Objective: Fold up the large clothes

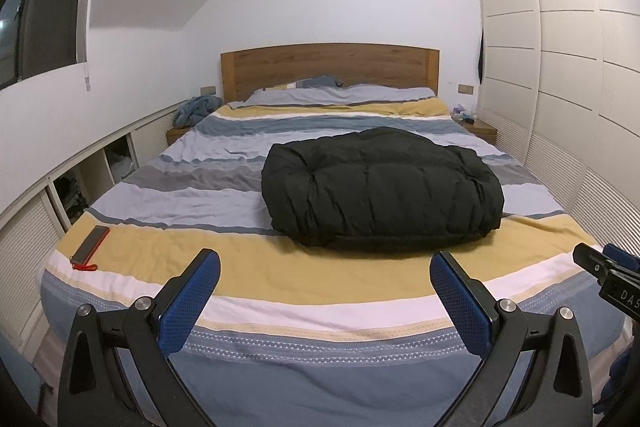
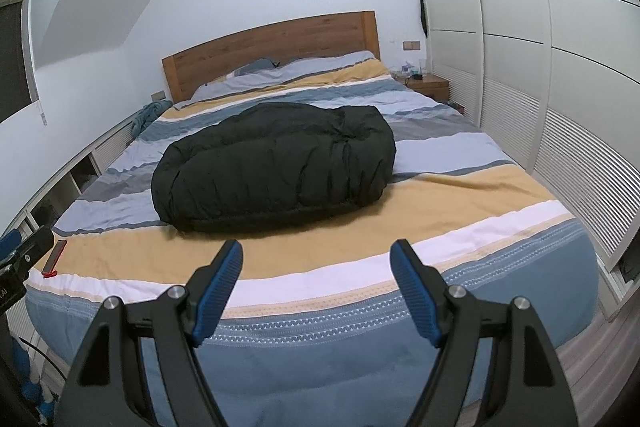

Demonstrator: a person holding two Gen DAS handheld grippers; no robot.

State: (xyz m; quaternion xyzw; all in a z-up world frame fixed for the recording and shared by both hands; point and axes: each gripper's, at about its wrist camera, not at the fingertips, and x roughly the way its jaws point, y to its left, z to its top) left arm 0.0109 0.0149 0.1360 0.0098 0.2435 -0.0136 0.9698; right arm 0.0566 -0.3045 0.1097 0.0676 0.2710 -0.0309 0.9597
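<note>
Left wrist view first, and the only writing readable there is on the other tool poking in at the right edge: white letters "DAS" on its black body, cut off by the frame. From the right wrist camera, the left tool's body at the left edge shows "KAI", also cut off. No brand can be made out on anything else.

Now the count. 1 black puffer jacket (image 1: 380,187), folded into a thick, rounded bundle, sits on the bed (image 1: 280,283) in the middle of the striped cover, its near edge on the yellow band, well apart from both tools. 1 phone in a red case (image 1: 91,241) lies on the yellow stripe near the bed's left front corner, with a red strap trailing off it. 1 wooden headboard (image 1: 330,67) stands at the far end, pillows tucked under the cover in front of it. 2 wooden nightstands, 1 on each side; the left one carries a crumpled blue cloth (image 1: 198,109), the right nightstand (image 2: 430,83) holds small items too tiny to name. 1 white panelled wardrobe (image 2: 520,27) runs along the right wall.

And the grippers: the left gripper (image 1: 325,269) hovers over the foot of the bed, blue pads spread wide, nothing between them. The right gripper (image 2: 317,259) does the same, jaws well apart and empty, the jacket lying beyond its tips.
</note>
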